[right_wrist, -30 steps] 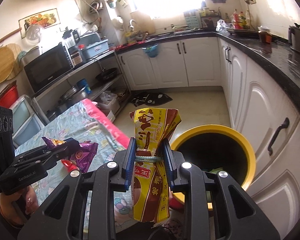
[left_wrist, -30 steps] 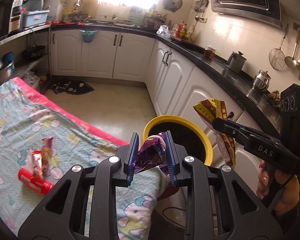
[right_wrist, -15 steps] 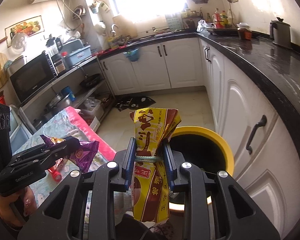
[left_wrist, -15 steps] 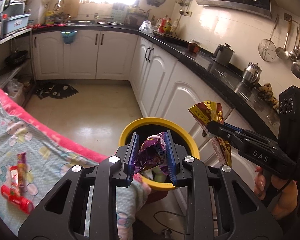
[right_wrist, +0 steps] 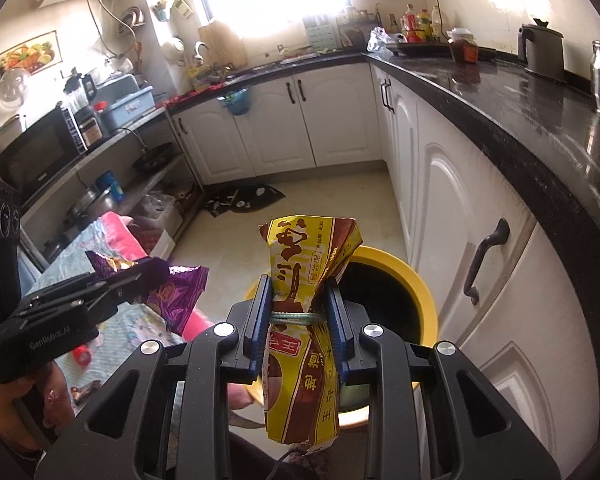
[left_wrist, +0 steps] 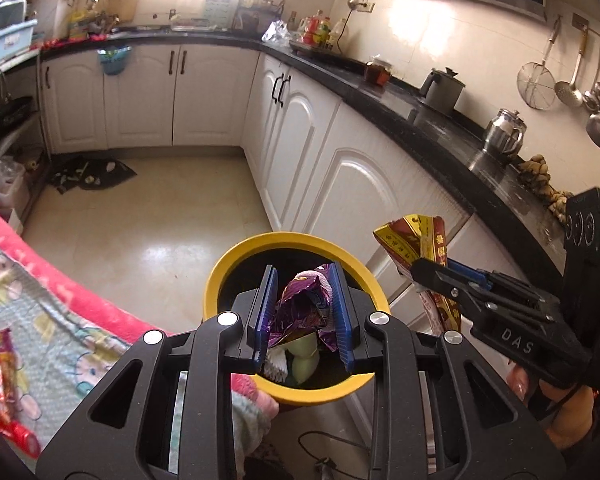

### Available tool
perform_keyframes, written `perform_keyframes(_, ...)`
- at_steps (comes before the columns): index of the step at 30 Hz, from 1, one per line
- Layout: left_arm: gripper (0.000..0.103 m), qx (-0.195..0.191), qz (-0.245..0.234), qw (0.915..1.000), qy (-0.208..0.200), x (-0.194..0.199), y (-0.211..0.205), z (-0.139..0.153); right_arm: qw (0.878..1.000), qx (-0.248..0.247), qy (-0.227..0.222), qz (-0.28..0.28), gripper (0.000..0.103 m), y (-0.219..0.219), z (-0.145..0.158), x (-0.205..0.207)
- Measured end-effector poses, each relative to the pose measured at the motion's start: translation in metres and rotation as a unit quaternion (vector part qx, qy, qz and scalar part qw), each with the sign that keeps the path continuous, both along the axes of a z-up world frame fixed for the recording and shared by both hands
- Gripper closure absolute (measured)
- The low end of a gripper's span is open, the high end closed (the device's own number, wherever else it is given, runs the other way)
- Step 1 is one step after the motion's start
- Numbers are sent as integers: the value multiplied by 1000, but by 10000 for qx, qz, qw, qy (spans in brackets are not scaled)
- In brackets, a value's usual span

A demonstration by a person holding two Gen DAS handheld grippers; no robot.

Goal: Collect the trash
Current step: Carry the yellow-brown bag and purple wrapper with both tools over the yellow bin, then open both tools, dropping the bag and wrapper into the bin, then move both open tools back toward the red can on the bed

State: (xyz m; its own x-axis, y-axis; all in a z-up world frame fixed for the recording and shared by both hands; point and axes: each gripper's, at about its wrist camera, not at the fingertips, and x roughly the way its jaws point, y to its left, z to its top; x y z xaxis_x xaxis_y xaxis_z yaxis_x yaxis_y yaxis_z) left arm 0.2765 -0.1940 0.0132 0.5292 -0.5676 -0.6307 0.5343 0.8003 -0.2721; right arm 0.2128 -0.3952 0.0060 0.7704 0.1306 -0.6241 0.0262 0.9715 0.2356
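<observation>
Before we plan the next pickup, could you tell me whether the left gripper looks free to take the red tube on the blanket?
Probably not: the left gripper is shut on a purple wrapper, though the red tube lies uncovered.

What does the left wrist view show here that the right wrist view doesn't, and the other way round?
Only the left wrist view shows inside the yellow bin, where pale scraps lie, and the utensils hanging on the wall. Only the right wrist view shows the microwave and the green string tied round the yellow packet. Both show the left gripper shut on the purple wrapper, the right gripper shut on that packet, and the bin's rim.
</observation>
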Motion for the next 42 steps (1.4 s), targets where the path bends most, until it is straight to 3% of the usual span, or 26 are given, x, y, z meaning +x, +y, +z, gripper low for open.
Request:
perform_keyframes(15,77,58,85,9985,538,50,-21,-33,9981,1,574,-228,77,-18,-50,40)
perform_keyframes(18,58,73,208,9980,594,58,-20,-39,9973,17,649,-331,73,-23,-57,50)
perform_keyframes(23,39,46,398,9967,703,65,-10,-46,9959,-4,744,-511,57,-29,-65,56)
perform_keyframes(26,37,71,523,9962,692,64,2,-47,9960,-10,735,-499,57,-27,-66,54)
perform_keyframes(30,25,122,714,9957,584,58,21,-43,9968,89,683,-399,55,-20,-66,46)
perform_keyframes(34,23,184,950,9944,434,48,47,-35,9981,178,547,-220,52,-3,-59,37)
perform_keyframes(36,12,242,1121,9928,332,42,62,-31,9986,195,471,-141,49,4,-54,33)
perform_keyframes(42,12,290,1513,9879,199,27,105,-20,9995,147,230,145,44,31,-35,24)
